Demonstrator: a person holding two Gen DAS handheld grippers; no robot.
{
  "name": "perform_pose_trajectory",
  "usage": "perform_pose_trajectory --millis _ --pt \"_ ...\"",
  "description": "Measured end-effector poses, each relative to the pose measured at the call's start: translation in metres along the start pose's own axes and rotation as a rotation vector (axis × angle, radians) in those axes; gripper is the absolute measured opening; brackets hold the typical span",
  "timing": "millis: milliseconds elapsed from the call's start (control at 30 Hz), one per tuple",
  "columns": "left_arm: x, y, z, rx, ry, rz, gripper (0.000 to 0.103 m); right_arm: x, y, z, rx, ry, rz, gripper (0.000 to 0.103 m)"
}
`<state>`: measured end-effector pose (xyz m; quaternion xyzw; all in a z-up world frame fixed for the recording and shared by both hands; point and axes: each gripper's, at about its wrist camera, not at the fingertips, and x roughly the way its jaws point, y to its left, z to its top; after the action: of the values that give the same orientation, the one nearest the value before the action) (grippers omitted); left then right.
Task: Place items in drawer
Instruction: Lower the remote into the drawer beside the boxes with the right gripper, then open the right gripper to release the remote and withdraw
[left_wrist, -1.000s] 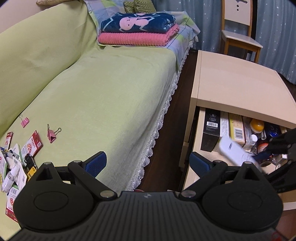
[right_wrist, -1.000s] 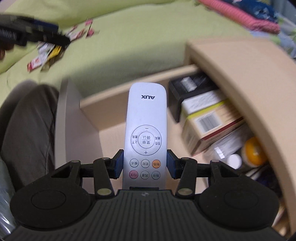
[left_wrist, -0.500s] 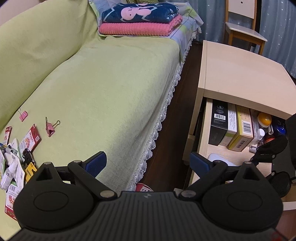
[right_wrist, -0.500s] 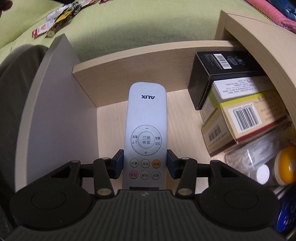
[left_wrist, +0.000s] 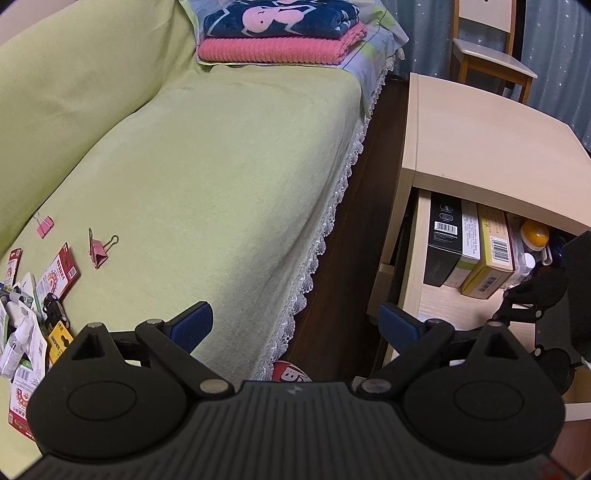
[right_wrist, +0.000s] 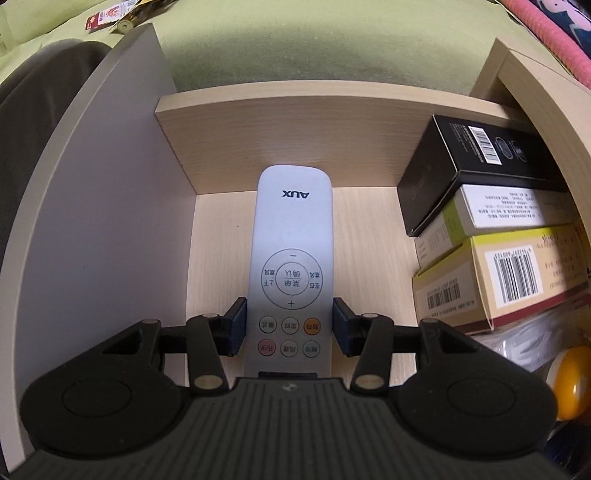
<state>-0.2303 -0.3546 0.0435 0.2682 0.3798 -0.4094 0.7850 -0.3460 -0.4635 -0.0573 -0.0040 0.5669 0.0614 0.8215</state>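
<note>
My right gripper (right_wrist: 290, 326) is shut on the lower end of a white AUX remote (right_wrist: 291, 229). The remote points at the far wall of the open wooden drawer (right_wrist: 221, 229) and sits low over its bare left part. In the left wrist view the drawer (left_wrist: 443, 306) stands pulled out from a light wood side table (left_wrist: 480, 140), with the right gripper's dark body (left_wrist: 535, 295) reaching into it. My left gripper (left_wrist: 295, 317) is open with nothing between its fingers, above the sofa's lace edge. Small packets (left_wrist: 33, 314) and pink binder clips (left_wrist: 98, 251) lie on the green sofa.
The drawer's right side holds a black box (right_wrist: 476, 166), a white-green box (right_wrist: 509, 210), a yellow box (right_wrist: 498, 288) and an orange-capped bottle (right_wrist: 569, 384). Folded towels (left_wrist: 277, 40) lie at the sofa's far end. A wooden chair (left_wrist: 491, 62) stands behind the table.
My right gripper has carried the remote down into the drawer and closer to its far wall. The left gripper has stayed open and shifted only slightly.
</note>
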Motion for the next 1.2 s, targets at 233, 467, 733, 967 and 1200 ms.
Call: perform_pose_trajectory --millis 233,467,733,967,1200 --pt "0.001 -0.003 0.002 0.01 -0.003 -0.014 0.097 -0.01 -0.016 -0.003 0.068 -0.033 0.066 0.044" --pt "0.002 -0.008 0.004 0.024 -0.007 -0.031 0.097 -0.042 -0.048 -0.022 0.419 -0.15 0.024 0.023" --pt "0.006 -0.016 0.007 0.048 -0.005 -0.056 0.097 -0.023 -0.069 -0.034 0.729 -0.096 -0.02 0.015" --pt "0.007 -0.015 0.007 0.045 -0.001 -0.059 0.097 -0.013 -0.071 -0.032 0.756 -0.058 0.023 0.015" --pt "0.008 -0.017 0.005 0.048 0.004 -0.066 0.097 -0.016 -0.069 -0.031 0.753 -0.009 0.063 0.015"
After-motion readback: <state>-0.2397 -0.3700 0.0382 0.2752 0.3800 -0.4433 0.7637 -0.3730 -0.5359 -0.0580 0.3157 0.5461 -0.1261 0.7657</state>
